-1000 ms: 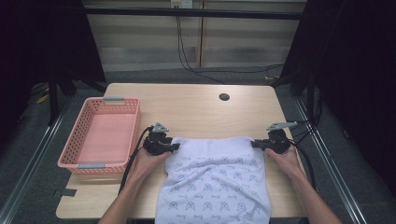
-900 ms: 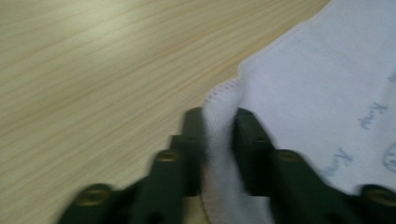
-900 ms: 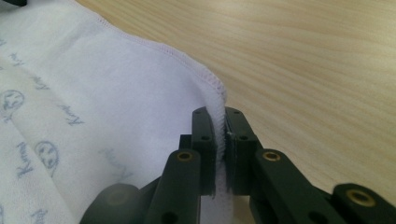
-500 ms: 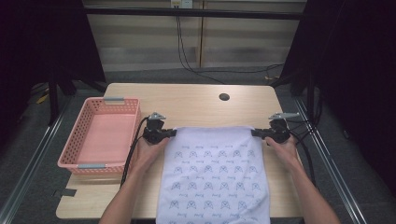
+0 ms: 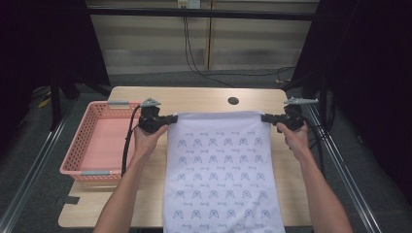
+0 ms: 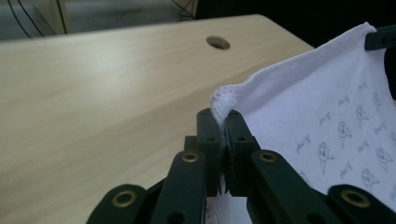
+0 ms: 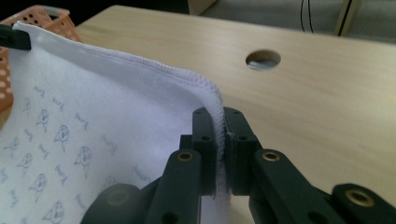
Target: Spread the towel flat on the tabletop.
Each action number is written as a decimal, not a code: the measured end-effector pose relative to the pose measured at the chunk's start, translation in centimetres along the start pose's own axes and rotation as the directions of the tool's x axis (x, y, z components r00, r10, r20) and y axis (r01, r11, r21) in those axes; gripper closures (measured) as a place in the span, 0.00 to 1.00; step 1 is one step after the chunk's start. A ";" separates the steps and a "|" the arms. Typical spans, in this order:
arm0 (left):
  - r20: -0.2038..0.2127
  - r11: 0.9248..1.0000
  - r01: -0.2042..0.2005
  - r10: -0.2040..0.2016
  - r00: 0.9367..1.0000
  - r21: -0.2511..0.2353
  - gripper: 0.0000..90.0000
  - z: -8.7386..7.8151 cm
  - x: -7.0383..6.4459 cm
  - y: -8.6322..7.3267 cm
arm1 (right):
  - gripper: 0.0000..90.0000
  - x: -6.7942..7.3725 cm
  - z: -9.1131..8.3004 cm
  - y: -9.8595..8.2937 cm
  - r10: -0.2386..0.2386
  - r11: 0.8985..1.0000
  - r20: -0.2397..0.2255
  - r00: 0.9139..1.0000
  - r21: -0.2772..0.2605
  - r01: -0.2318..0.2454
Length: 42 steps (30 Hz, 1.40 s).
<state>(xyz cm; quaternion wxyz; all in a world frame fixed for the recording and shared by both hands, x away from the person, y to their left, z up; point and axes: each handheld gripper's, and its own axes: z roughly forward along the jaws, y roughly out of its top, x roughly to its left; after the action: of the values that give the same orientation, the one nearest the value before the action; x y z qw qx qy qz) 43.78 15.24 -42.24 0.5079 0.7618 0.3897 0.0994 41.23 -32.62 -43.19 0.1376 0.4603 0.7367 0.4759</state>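
White printed towel (image 5: 223, 174) is stretched between the left gripper (image 5: 167, 119) and right gripper (image 5: 268, 118), each clamped on a top corner, draping over the tabletop's (image 5: 194, 97) near edge. Soft, light, floppy; hemmed corners look like the best grip.

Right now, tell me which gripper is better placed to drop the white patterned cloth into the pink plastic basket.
Left. The left gripper holds its corner of the white patterned cloth right beside the pink plastic basket; the right gripper is across the table.
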 end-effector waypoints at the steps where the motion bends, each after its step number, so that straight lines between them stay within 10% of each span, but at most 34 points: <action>1: -0.009 1.000 -0.003 0.003 1.000 -0.014 0.97 -0.4 0.0 0.5 | 0.94 0.1 -0.2 0.9 -0.008 1.000 0.001 1.000 -0.017 0.008; 24: -0.032 0.974 -0.080 0.075 0.997 -0.210 0.97 -4.8 -0.7 10.7 | 0.96 1.5 -4.6 12.4 -0.052 0.967 -0.029 0.998 -0.251 0.044; 42: 0.068 0.987 -0.127 0.134 0.989 -0.102 0.97 -8.4 -5.3 1.8 | 0.96 5.2 -8.5 2.7 -0.119 0.988 -0.136 0.984 -0.116 0.104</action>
<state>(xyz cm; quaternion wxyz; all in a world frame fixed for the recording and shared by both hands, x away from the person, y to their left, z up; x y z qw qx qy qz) 36.47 17.07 -35.55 0.5509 0.7632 0.3144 0.1229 34.46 -33.01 -35.43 0.1359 0.3750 0.7424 0.5382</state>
